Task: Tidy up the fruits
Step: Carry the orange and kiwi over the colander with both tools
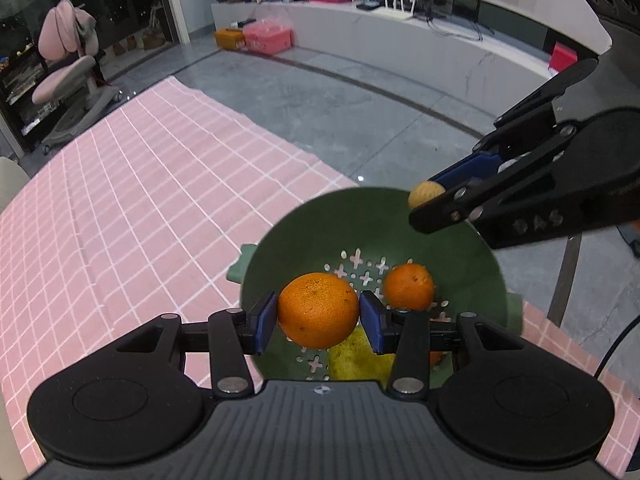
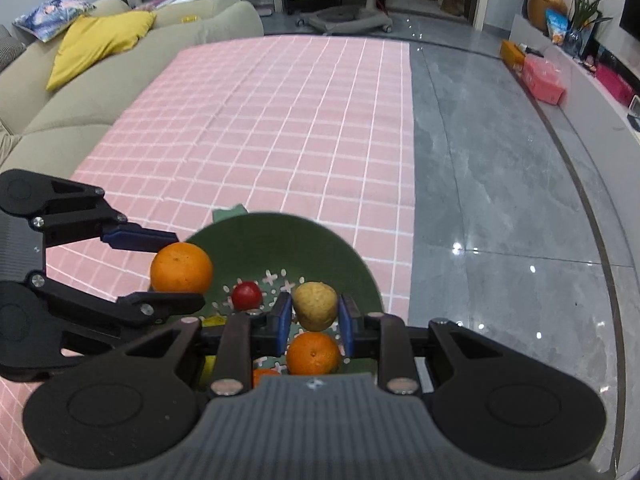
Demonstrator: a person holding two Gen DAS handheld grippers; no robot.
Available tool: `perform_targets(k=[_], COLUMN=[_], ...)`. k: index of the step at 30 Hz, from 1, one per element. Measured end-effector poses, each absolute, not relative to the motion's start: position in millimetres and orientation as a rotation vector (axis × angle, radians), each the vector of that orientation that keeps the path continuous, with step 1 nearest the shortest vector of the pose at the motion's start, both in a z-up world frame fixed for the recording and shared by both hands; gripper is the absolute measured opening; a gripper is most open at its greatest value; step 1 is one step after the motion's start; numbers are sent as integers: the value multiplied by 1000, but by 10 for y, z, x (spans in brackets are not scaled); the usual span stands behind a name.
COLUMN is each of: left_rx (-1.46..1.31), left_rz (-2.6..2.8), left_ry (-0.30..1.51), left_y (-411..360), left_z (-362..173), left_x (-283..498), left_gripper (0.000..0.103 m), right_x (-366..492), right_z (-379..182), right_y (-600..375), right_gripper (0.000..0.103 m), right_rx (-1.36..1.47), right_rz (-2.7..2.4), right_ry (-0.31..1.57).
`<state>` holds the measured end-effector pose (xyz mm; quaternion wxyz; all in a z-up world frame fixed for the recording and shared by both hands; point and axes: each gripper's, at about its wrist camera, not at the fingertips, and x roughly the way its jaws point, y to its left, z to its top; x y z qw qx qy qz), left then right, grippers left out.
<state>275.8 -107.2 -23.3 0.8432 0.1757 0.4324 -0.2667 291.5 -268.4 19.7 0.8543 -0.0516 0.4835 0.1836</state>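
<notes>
Left gripper (image 1: 319, 316), seen along its own fingers, pinches a large orange (image 1: 319, 311) between its two blue pads (image 1: 265, 322); the fruit is round, with a dimpled bright rind, and is held above the green colander (image 1: 304, 220), over the colander's near-left part. Right gripper (image 2: 314, 314) pinches a smaller yellowish-tan fruit (image 2: 315, 306) with a rough, pitted skin, likewise held above the colander's interior. In the left wrist view the right gripper (image 1: 424, 204) enters from the right, angled downward toward the colander rim, with the tan fruit (image 1: 425, 193) showing at its tip. In the right wrist view the left gripper (image 2: 176, 270) reaches in from the left, roughly level, with the large orange (image 2: 181, 267) at the colander's (image 2: 280, 232) left edge.

Colander: dark green, bowl-shaped, with cross-shaped white perforations in its floor and a paler green handle (image 1: 240, 266) on its left side. It stands on a pink cloth (image 1: 120, 200) with a white grid, near the cloth's edge beside the grey floor (image 2: 500, 200).

Fruit lying in the colander, counted across both views: one small orange (image 1: 409, 286), one red round fruit (image 2: 247, 295), one yellow-green fruit (image 1: 358, 356) partly hidden under the left gripper, and one further orange piece (image 2: 264, 374) of which only a sliver shows. Fruit held: two, one per gripper.
</notes>
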Motion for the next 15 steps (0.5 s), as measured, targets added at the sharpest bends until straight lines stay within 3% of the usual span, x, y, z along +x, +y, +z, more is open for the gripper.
perform_targets(k=[15], left_rx=[426], left_rz=[-528], left_ry=[980], left_y=[-1265], left_z=[-551], left_x=[2874], left_gripper=[51], right_x=[3217], right_z=[-434], right_y=[-2416], right_gripper=[21], right_rx=[-98], right_rz=[400], right_ry=[1148])
